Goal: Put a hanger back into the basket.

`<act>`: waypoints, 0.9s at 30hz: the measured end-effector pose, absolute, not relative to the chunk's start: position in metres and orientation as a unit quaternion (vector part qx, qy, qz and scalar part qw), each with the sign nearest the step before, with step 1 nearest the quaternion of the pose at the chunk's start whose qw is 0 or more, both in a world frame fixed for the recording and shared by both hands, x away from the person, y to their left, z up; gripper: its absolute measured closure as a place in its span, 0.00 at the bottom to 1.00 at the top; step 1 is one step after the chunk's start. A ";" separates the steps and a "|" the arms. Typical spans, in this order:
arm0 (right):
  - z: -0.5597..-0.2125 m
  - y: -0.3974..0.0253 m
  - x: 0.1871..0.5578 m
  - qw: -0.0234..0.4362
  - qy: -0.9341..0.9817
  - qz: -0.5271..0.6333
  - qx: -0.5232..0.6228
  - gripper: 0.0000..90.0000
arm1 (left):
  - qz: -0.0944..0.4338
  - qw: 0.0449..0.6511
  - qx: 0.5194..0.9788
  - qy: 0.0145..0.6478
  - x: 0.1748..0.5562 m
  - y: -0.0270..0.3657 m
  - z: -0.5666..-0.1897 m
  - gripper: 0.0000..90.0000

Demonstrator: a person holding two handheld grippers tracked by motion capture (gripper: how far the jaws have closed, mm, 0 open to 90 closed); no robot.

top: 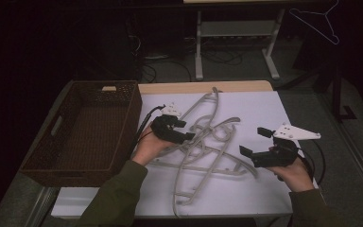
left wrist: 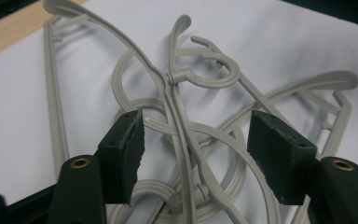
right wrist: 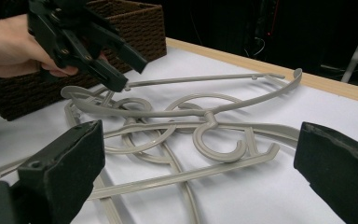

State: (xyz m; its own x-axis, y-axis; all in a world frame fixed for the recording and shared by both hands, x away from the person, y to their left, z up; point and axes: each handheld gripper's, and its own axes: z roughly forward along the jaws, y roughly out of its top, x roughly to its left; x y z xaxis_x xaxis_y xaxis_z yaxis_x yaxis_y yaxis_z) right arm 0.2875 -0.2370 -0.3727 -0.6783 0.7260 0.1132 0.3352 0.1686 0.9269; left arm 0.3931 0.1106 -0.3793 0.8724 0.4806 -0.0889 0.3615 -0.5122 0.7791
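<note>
Wicker fills the left side of the bench (top: 260,101): a dark brown woven basket (top: 87,132) stands there, just beside the person's left hand, its right wall close to the cable that trails from the left claw. A white sheet (top: 250,189) covers the bench top, with a strip of bare wood along the far edge. On the floor beyond stand the pale legs of another table (top: 199,47).

The left claw (top: 182,130) hovers over the left part of a heap of hangers (top: 208,142), its jaws spread wide. In the left gripper view the two black pads stand well apart, either side of a hanger's neck, and touch nothing (left wrist: 193,154). The right claw (top: 255,142) sits right of the heap, near its edge, also wide open and empty; in the right gripper view its pads frame the pile from the near side (right wrist: 196,172), and the left claw shows far off above the hangers.

The hangers are grey-beige plastic, several of them tangled flat in the middle of the sheet. Their curved arms cross one another, and their round hooks overlap and interlock. One long arm reaches toward the far edge; another points toward the near edge.
</note>
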 end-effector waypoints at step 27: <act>-0.373 -0.237 0.288 0.184 0.744 0.535 0.356 0.01 | 0.060 0.343 0.896 0.274 0.412 0.085 -0.420 0.68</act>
